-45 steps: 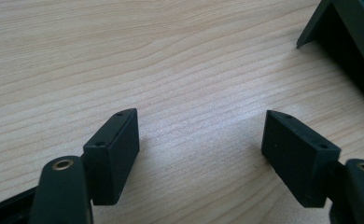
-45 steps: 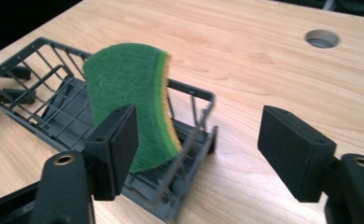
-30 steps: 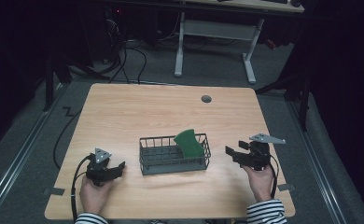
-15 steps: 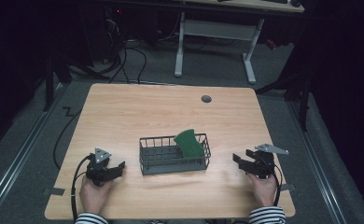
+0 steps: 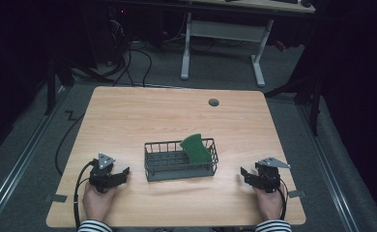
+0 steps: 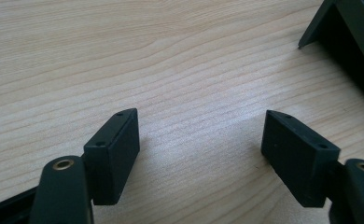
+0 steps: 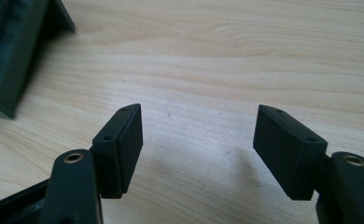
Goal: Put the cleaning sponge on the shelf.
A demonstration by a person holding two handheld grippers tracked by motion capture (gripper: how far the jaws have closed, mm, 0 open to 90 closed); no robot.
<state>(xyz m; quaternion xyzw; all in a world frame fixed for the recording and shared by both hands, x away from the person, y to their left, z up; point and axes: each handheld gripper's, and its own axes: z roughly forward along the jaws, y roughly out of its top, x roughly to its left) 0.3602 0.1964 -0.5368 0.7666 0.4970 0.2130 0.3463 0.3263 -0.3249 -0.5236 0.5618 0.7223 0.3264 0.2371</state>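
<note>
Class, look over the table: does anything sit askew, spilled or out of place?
One thing: the green piece at the right end of the wire basket leans tilted, its top poking above the rim rather than lying flat inside. Nothing looks spilled or damaged.

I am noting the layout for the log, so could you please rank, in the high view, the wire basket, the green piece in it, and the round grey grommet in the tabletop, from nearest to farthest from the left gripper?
From the left gripper:
1. Dark wire basket, just to its right, mid-table.
2. Green flat piece, leaning in the basket's right end.
3. Round grey grommet, towards the table's far edge.
</note>
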